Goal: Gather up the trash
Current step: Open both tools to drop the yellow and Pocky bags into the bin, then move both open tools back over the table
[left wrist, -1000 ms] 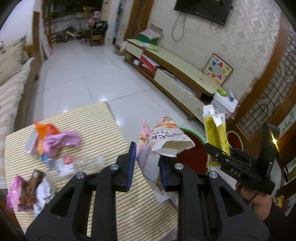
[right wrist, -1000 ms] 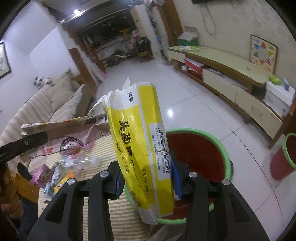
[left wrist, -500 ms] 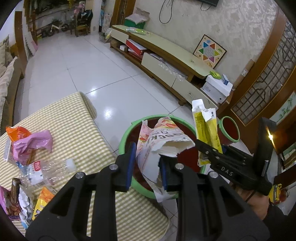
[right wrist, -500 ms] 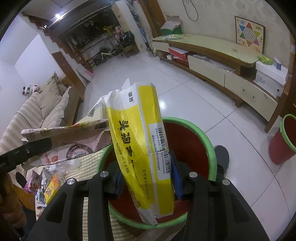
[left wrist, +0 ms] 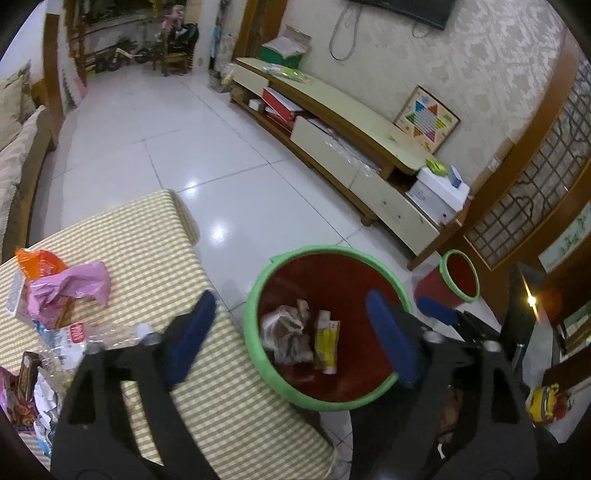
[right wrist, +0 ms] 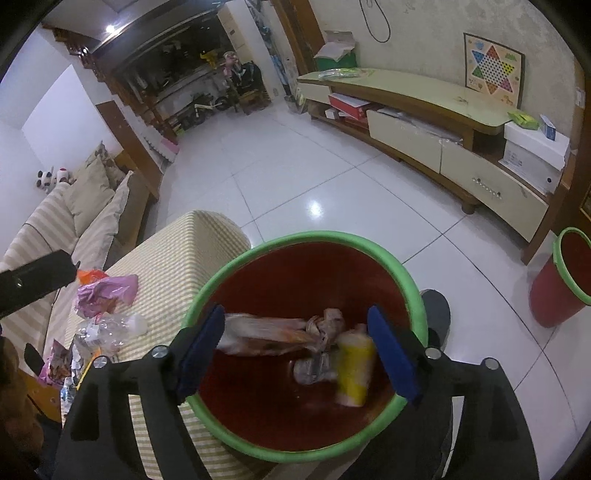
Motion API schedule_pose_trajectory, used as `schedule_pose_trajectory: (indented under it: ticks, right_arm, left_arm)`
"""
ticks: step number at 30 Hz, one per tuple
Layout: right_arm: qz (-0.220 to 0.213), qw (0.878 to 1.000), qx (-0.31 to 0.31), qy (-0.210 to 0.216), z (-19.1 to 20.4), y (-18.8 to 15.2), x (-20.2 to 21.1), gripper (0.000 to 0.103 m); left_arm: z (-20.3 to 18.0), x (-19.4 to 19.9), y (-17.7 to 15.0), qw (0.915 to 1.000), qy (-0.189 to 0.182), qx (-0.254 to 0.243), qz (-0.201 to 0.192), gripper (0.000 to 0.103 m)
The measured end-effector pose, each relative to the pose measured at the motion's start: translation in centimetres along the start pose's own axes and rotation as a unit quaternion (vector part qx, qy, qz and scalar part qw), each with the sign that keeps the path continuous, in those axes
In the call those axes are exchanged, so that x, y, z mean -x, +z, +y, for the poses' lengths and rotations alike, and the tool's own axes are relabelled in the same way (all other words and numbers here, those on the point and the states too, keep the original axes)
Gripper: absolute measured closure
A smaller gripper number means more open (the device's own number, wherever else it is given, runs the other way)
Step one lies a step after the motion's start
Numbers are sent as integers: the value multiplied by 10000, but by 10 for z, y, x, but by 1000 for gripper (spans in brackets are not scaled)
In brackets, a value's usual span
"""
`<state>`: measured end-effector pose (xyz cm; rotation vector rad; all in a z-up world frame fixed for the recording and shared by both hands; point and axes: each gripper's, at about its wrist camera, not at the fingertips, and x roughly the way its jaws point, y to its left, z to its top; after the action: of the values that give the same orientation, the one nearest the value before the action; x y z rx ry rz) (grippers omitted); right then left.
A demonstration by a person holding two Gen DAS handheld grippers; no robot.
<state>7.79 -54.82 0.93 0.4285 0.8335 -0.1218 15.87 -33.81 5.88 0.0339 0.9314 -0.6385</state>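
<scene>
Two grippers, left and right, hang spread and empty over the bin, where a yellow packet and crumpled wrapper lie at the bottom. More trash, a pink bag and clear bottle, sits near the table's left edge. Reaching back carelessly could, I judge, knock the light bottle rolling off the table.

Lighting: indoor, moderately dim, warm overhead source — ceiling lamp visible; bright glare spots on glossy floor tiles. Distortion: strong fisheye bowing, black vignette at corners. Blur: motion smear on yellow packet and left gripper pads — background acceptably sharp.
</scene>
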Motion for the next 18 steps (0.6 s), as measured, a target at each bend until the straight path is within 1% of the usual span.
schedule_pose_trajectory:
  ticks: [1, 2, 3, 6, 9, 15, 18]
  right_arm:
    - [-46, 10000, 36, -38, 4, 1, 2, 13]
    - [-80, 9999, 58, -57, 7, 1, 4, 11]
    - [-97, 9999, 71, -69, 9, 1, 5, 7]
    - [-60, 9998, 135, -98, 21, 3, 6, 7]
    - [-29, 9996, 275, -13, 39, 1, 7, 7]
    - [-29, 9977, 633, 229, 89, -7, 14, 7]
    - [-12, 9961, 801, 371, 116, -12, 16, 7]
  left_arm:
    - [4, 4, 0, 10000, 49, 46, -62, 9]
    - [7, 7, 1, 9999, 83, 73, -88, 7]
    - [10, 11, 0, 9998, 115, 95, -109, 6]
    - [22, 21, -2, 9994, 237, 205, -153, 6]
    - [36, 34, -8, 9988, 313, 333, -193, 6]
    - [67, 69, -28, 9967, 483, 571, -328, 6]
    - [90, 91, -41, 9944, 626, 747, -419, 6]
